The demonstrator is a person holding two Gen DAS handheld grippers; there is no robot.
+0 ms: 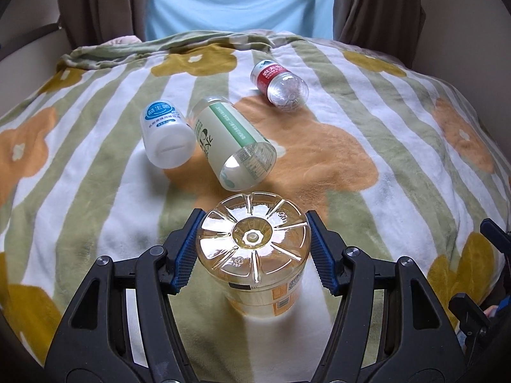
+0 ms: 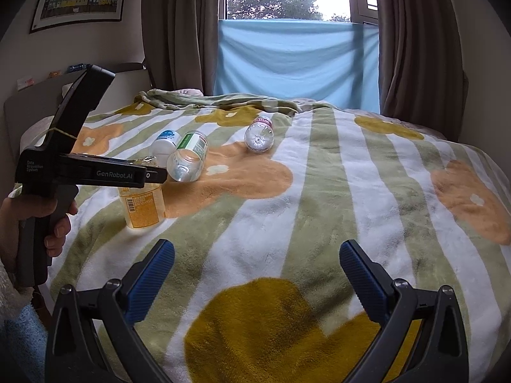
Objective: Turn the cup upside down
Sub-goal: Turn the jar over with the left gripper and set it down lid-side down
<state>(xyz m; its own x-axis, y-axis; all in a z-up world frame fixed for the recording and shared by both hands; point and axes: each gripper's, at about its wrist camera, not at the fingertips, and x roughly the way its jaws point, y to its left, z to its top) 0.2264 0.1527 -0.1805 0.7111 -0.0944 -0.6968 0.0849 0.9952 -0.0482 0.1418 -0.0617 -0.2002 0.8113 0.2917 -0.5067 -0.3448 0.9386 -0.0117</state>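
Note:
A clear yellowish plastic bottle with an orange label (image 1: 255,255) stands upside down on the blanket, base up. It also shows in the right wrist view (image 2: 142,206). My left gripper (image 1: 255,249) straddles its upper end, a blue pad (image 1: 185,255) on each side, close to the wall with small gaps showing. In the right wrist view the left gripper (image 2: 150,175) reaches over the bottle from the left. My right gripper (image 2: 257,274) is open and empty above the blanket, right of the bottle.
Three more bottles lie on their sides on the flowered blanket (image 1: 367,134): a white one (image 1: 166,137), a green-labelled clear one (image 1: 233,146) and a red-labelled clear one (image 1: 278,84). Curtains (image 2: 415,38) and a blue cloth (image 2: 297,60) hang behind the bed.

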